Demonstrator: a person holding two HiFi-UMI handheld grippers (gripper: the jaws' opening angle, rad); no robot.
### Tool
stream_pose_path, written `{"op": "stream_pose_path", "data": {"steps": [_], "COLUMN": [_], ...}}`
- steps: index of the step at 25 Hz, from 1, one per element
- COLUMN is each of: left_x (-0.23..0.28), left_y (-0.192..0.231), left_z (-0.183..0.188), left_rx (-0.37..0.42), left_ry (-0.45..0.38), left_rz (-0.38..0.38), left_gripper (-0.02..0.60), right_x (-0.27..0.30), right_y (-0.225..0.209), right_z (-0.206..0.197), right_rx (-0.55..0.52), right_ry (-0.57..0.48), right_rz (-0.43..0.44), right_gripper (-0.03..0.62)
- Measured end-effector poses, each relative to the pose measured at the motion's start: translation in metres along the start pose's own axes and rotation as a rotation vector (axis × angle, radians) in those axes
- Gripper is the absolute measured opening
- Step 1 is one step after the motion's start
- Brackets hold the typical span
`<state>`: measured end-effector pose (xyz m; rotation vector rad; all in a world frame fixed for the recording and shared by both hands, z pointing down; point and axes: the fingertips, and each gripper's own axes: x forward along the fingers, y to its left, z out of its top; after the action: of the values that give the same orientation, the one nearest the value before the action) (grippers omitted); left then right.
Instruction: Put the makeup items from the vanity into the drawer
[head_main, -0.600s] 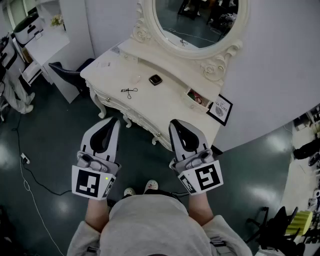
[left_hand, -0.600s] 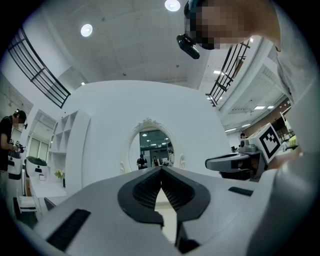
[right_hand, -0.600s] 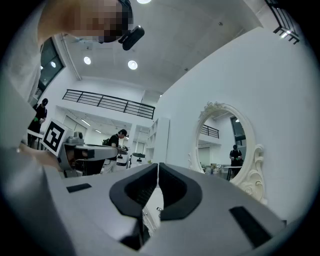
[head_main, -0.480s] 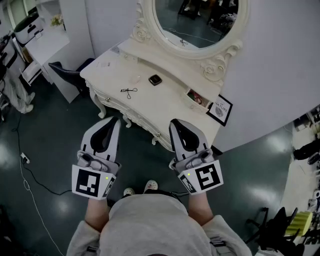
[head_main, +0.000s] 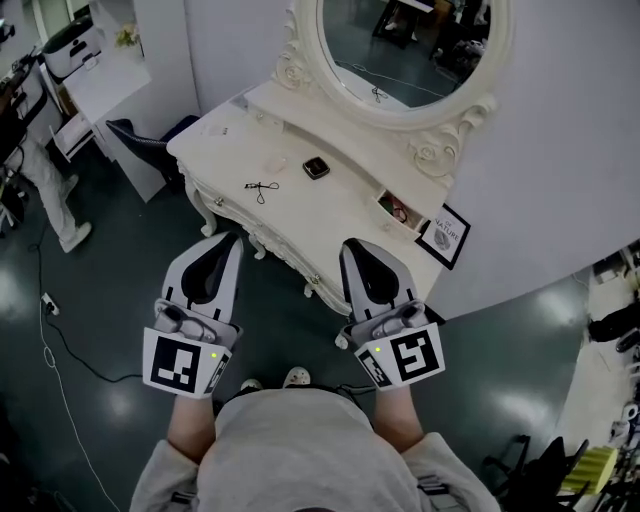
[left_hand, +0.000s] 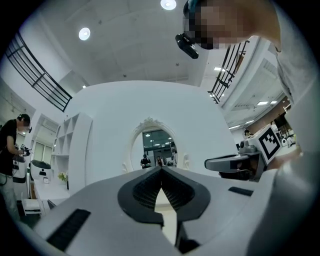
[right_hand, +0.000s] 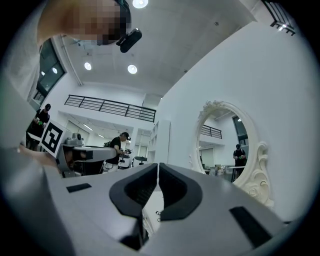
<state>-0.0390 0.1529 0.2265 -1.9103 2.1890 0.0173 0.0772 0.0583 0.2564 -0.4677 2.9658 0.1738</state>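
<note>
Short of the vanity desk (head_main: 300, 222), the left tongs (head_main: 227, 239) and right tongs (head_main: 351, 244) are closed and empty. Nothing looks taken yet. The next move probably calls for opening one pair and reaching for the black compact (head_main: 316, 168).

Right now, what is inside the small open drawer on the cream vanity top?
The small open drawer shows a reddish item, too small to identify. Its rear sits tucked into the raised cream shelf, so anything further back is hidden.

Left hand-held gripper (left_hand: 161, 171): jaws together, nothing between them. Oval mirror (left_hand: 157, 148) far ahead. Right hand-held gripper (left_hand: 234, 163) at right. Person (left_hand: 10, 145) far left.
</note>
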Motion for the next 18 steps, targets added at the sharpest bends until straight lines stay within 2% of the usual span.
{"op": "stream_pose_path", "data": {"steps": [8,12,18], "left_x": [0.004,0.007,0.026], "left_y": [-0.004,0.002,0.027], "left_z": [-0.003,-0.011,-0.015], "left_rx": [0.018,0.019,0.008], "left_ry": [0.009,0.046,0.014], "left_rz": [0.052,0.056,0.055], "left_gripper": [0.015,0.015,0.015], "right_x": [0.009,0.02,0.049], "right_y": [-0.009,-0.011,-0.017], "right_z": [-0.01,-0.014,-0.02], "right_rx": [0.022,0.036,0.04], "right_ry": [0.003,0.009,0.013], "right_rz": [0.063,0.075,0.065], "right_gripper": [0.025,0.025,0.025]}}
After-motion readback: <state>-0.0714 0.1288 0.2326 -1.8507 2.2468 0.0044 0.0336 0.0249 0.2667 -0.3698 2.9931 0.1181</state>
